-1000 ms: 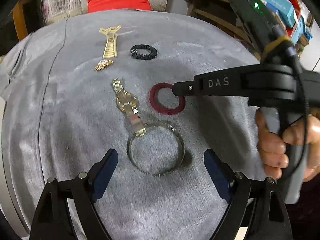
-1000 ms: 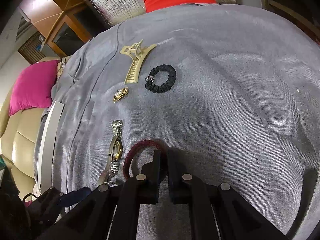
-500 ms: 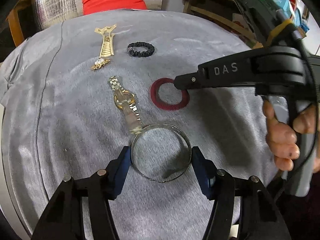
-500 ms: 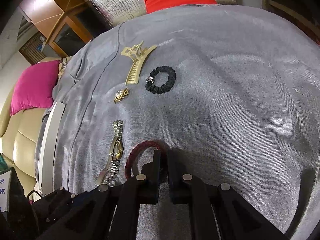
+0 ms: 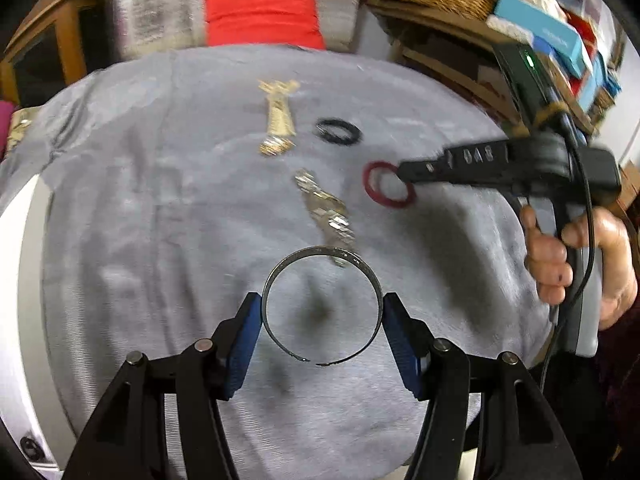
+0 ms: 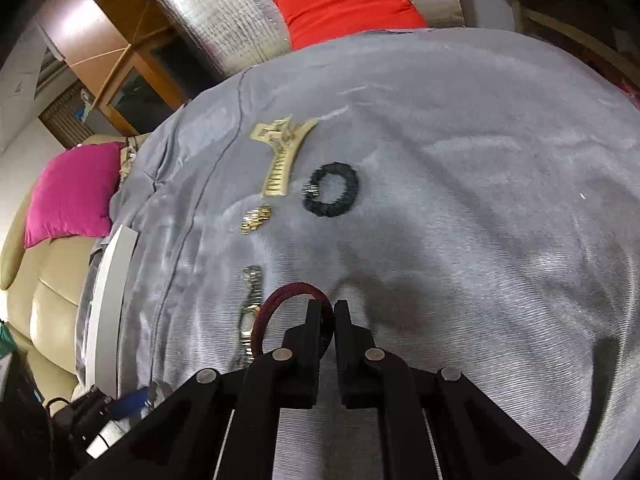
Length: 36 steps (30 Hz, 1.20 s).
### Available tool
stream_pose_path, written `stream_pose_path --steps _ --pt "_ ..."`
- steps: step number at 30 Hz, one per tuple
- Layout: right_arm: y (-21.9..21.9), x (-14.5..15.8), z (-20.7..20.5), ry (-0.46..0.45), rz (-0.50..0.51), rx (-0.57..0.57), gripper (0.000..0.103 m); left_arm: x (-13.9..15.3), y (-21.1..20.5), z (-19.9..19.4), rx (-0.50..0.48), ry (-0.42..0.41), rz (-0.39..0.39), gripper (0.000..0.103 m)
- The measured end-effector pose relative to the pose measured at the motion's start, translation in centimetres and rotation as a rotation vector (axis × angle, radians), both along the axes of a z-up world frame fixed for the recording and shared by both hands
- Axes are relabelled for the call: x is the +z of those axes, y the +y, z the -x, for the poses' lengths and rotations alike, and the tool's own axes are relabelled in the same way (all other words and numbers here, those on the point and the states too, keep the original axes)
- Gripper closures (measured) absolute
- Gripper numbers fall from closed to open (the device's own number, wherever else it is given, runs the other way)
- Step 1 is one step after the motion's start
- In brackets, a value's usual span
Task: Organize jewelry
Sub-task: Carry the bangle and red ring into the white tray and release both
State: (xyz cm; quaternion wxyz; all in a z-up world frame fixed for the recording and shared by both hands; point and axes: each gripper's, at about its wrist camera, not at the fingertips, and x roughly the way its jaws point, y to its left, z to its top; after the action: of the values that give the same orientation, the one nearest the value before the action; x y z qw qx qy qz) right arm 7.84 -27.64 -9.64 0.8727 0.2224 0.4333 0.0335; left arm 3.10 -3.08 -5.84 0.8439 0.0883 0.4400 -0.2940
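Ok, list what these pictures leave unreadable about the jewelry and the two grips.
- Watch: left wrist view, motion blur hides the dial; in the right wrist view the right gripper covers its lower end.
- Red ring: right wrist view, the part inside the shut gripper is hidden.
- Silver bangle: left gripper pads flank it; lifted or resting, unclear.
- Small gold piece: too blurred to identify.

Left wrist view motion-blurred: lettering on right hand-held gripper [image 5: 404,170] unreadable; watch [image 5: 326,212] face smeared. Small gold piece [image 6: 255,219] too blurred to identify. Dark red ring [image 6: 294,308] partly hidden behind the right hand-held gripper's fingers [image 6: 314,320]. Watch's near end hidden behind the same gripper.
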Motion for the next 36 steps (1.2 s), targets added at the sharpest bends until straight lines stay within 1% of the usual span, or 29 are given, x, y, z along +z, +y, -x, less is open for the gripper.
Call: stream_pose_path --steps 2,7,9,13,17,20,25,32,36 --pt "0.8 0.2 -0.1 -0.012 0.002 0.015 0.096 0.6 1.1 -0.3 0.041 -0.020 0.018 0.041" --pt "2.9 0.5 -0.3 -0.028 0.008 0.048 0.096 2.2 4.4 -0.8 0.183 -0.093 0.050 0.041" --pt "3.8 0.6 -0.4 -0.034 0.010 0.063 0.096 2.5 5.3 -1.2 0.224 -0.105 0.064 0.041" --pt "5.4 0.8 -0.7 -0.048 0.011 0.091 0.096 3.4 8.1 -1.7 0.341 -0.138 0.095 0.041" --pt "7.4 1.4 -0.6 -0.085 0.021 0.140 0.096 4.2 10.9 -2.3 0.446 -0.172 0.121 0.041" --pt "9.3 2.0 -0.5 -0.119 0.024 0.185 0.096 4.7 13.8 -2.4 0.536 -0.184 0.148 0.041" --pt "12.3 2.5 -0.7 -0.149 0.023 0.240 0.096 4.4 18.5 -2.6 0.659 -0.165 0.159 0.041" --pt "16.8 2.4 -1.4 -0.156 0.024 0.311 0.096 2.5 23.8 -2.7 0.746 -0.091 0.146 0.041" --pt "20.4 3.1 -1.7 -0.179 0.024 0.370 0.096 1.2 26.1 -2.6 0.787 -0.041 0.131 0.041"
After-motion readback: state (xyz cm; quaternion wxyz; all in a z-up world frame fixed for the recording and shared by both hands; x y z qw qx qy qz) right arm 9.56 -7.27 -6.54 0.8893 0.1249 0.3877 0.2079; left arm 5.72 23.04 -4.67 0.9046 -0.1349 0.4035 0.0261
